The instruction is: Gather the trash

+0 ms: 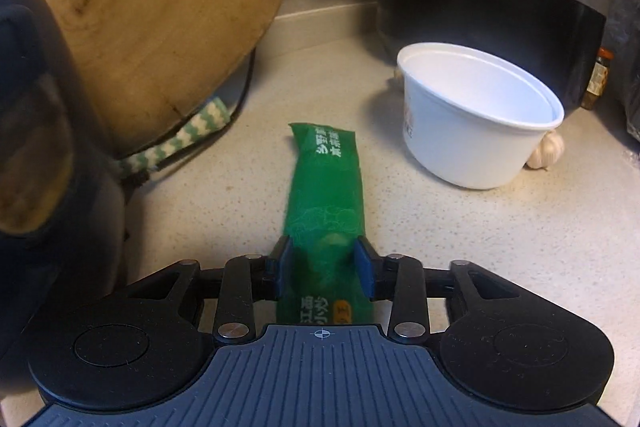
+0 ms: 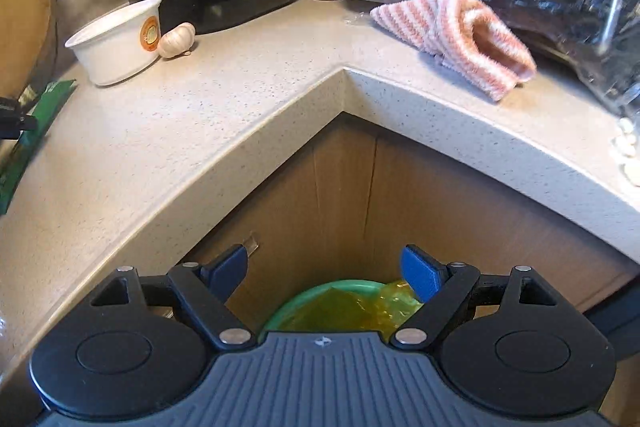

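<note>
1. Left wrist view: our left gripper (image 1: pixel 325 269) has its blue pads (image 1: pixel 285 269) set against both sides of a green snack wrapper (image 1: pixel 326 187). We read this as a grip on the wrapper; the jaws stand only as wide as the packet.
2. The wrapper runs forward from the pads over the speckled counter (image 1: pixel 500 247), its far end pointing toward a round wooden board (image 1: pixel 160 7) and a white tub (image 1: pixel 476 115).
3. Right wrist view: our right gripper (image 2: pixel 325 273) is spread wide with nothing between the fingers.
4. Below it sits a green bin (image 2: pixel 304 301) with a yellow liner (image 2: pixel 360 311), tucked in the counter's inner corner.
5. Step in hand, as we judge it: carrying the wrapper to the bin.
6. Next move calls for swinging the left gripper over the bin mouth before releasing; the white tub looks like the next pick for the right.
</note>
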`<action>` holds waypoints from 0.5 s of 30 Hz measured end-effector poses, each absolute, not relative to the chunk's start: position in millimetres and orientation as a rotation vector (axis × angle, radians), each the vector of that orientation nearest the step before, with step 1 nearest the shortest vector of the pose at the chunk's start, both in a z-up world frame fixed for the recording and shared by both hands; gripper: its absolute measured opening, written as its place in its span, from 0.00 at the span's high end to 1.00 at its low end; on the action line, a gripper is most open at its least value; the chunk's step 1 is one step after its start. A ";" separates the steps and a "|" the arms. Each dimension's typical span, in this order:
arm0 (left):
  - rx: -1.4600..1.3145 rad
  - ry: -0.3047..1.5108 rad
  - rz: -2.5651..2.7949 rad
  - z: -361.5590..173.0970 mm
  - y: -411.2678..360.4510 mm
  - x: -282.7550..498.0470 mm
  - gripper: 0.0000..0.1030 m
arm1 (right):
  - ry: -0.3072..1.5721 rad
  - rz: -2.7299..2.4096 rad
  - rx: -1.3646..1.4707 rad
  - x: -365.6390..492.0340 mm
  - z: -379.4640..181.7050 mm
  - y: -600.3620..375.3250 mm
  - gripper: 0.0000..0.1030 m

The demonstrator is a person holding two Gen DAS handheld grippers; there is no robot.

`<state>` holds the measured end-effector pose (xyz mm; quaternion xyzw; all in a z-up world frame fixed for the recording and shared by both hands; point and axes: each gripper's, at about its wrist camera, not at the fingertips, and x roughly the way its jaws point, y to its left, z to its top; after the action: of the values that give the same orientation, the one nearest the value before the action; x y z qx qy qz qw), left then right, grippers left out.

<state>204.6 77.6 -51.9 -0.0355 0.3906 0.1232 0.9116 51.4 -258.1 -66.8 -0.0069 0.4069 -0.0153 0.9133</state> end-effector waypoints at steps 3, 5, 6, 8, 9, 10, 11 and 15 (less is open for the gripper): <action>-0.050 0.797 0.239 -56.9 78.9 207.0 0.58 | 0.803 -0.052 -0.092 48.5 -53.6 -246.9 0.18; -0.071 0.802 0.218 -59.8 81.5 207.4 0.58 | 0.779 -0.032 -0.131 52.7 -42.6 -238.3 0.17; -0.078 0.802 0.213 -62.2 83.3 207.7 0.58 | 0.769 -0.009 -0.134 57.8 -37.0 -235.0 0.16; -0.087 0.809 0.210 -62.3 85.3 204.2 0.58 | 0.746 0.031 -0.117 69.6 -25.5 -231.9 0.14; -0.097 0.816 0.213 -61.5 86.1 201.0 0.58 | 0.729 0.051 -0.101 77.9 -20.9 -230.6 0.14; -0.110 0.824 0.214 -60.2 86.6 196.2 0.58 | 0.708 0.079 -0.089 87.3 -16.9 -228.9 0.12; -0.123 0.833 0.210 -58.8 86.5 189.8 0.58 | 0.683 0.114 -0.089 98.1 -14.1 -226.2 0.11; -0.263 0.866 0.157 -52.4 87.7 152.6 0.60 | 0.640 0.221 -0.141 153.4 -7.4 -203.0 0.11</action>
<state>152.6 87.7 -52.4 -0.1269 0.4179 0.0756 0.8964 153.4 -203.0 -7.4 -0.0691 0.3136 0.1085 0.9408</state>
